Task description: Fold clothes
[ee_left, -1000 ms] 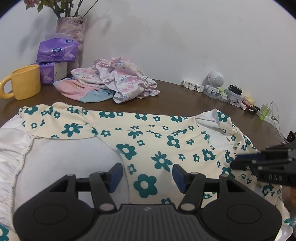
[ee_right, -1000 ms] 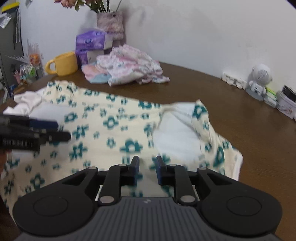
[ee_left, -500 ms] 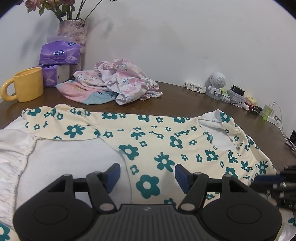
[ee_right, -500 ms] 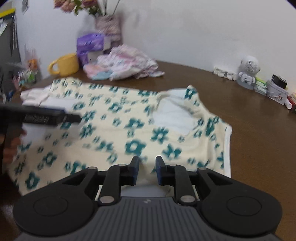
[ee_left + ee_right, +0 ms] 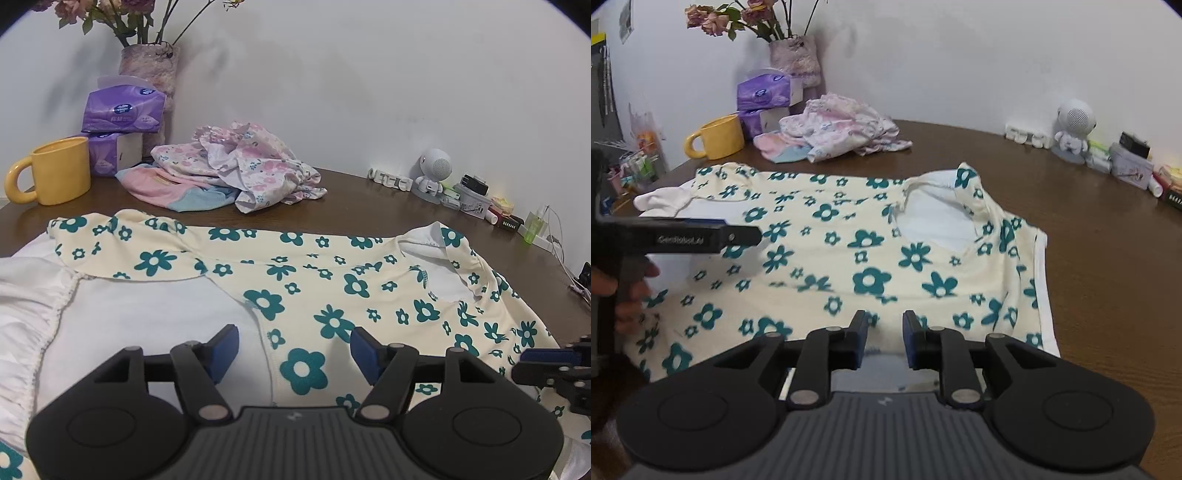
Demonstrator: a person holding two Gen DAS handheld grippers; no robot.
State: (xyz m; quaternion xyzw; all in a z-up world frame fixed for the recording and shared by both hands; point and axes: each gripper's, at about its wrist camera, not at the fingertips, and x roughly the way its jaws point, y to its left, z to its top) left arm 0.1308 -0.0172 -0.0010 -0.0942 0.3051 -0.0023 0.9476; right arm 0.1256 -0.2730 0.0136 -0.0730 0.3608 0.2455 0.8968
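My left claw [image 5: 293,350] is spread wide over the flowery shirt [image 5: 849,251] on the bench [image 5: 1108,258]; right claw [image 5: 885,332] has a small gap, gripping nothing.

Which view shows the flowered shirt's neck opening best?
The right wrist view: the neck opening lies near centre, its whole rim visible. The left wrist view shows it off to the right, foreshortened and smaller.
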